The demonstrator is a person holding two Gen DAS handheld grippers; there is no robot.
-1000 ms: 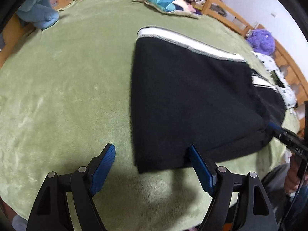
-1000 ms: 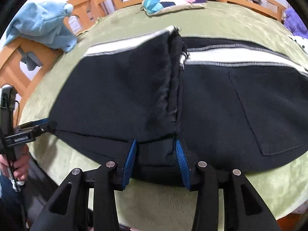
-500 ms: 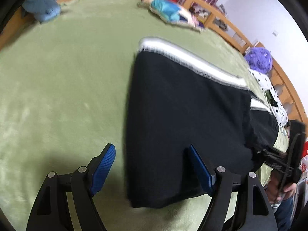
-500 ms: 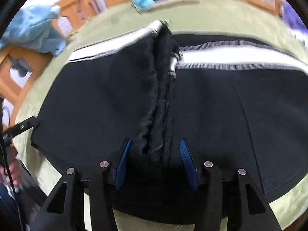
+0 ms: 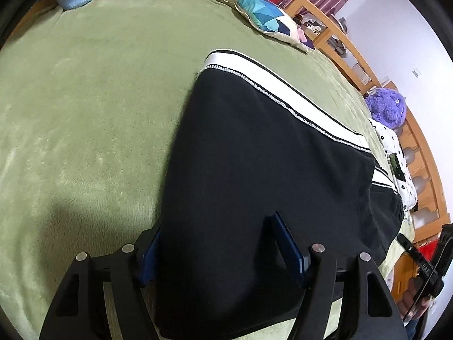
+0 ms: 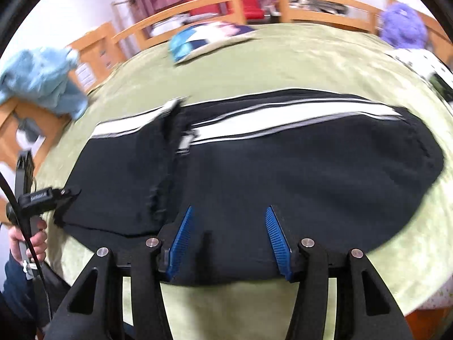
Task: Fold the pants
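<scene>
Black pants (image 5: 269, 170) with a white side stripe lie folded over on the green blanket (image 5: 85, 99). My left gripper (image 5: 219, 250) straddles their near left corner. Its jaws are closing with the black cloth between them, and the left pad is half hidden by the cloth's edge. In the right wrist view the pants (image 6: 283, 175) stretch across the bed, with a bunched fold left of the middle. My right gripper (image 6: 229, 240) hangs open over their near edge and grips nothing. The left gripper (image 6: 56, 195) shows there at the pants' left corner, held by a hand.
A patterned pillow (image 5: 266, 19) lies at the far side of the bed. A blue towel (image 6: 39, 79) hangs on the wooden frame at the left. A purple plush (image 5: 386, 107) and a white spotted cloth (image 5: 396, 155) sit at the right, by the wooden rail (image 5: 325, 14).
My left gripper slid over the pants' corner and its jaws narrowed. My right gripper let go of the bunched fold, opened wider and drew back toward the near edge, to the right.
</scene>
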